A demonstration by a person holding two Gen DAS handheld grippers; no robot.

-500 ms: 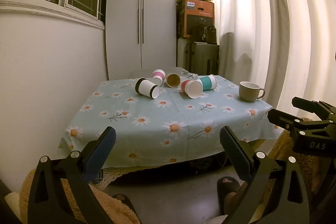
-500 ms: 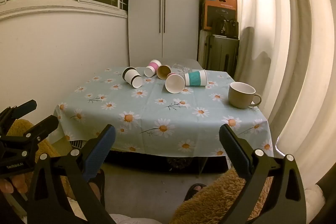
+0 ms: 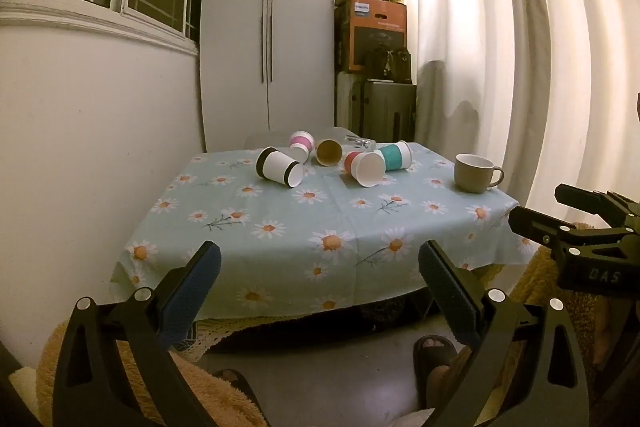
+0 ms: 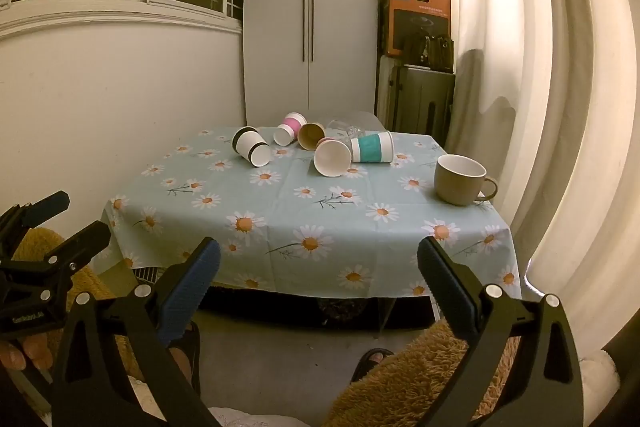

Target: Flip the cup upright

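Observation:
Several paper cups lie on their sides at the far end of the daisy tablecloth [image 3: 320,227]: a black-banded white cup [image 3: 279,167] [image 4: 251,146], a pink-banded cup [image 3: 301,144] [image 4: 289,129], a brown cup [image 3: 329,152] [image 4: 311,136], a red cup [image 3: 364,167] [image 4: 332,158] and a teal-banded cup [image 3: 396,155] [image 4: 372,147]. My left gripper [image 3: 320,291] is open and empty, short of the table's near edge. My right gripper [image 4: 319,287] is open and empty, also short of the table.
A beige ceramic mug [image 3: 476,173] [image 4: 462,179] stands upright at the table's right side. A white wardrobe [image 3: 268,39], stacked boxes [image 3: 378,39] and a curtain [image 3: 500,47] stand behind the table. Sandalled feet [image 3: 436,359] and a fuzzy yellow cover [image 4: 404,383] are below.
Both grippers have shifted slightly; the table sits a little lower and closer in both views. The cups have not moved.

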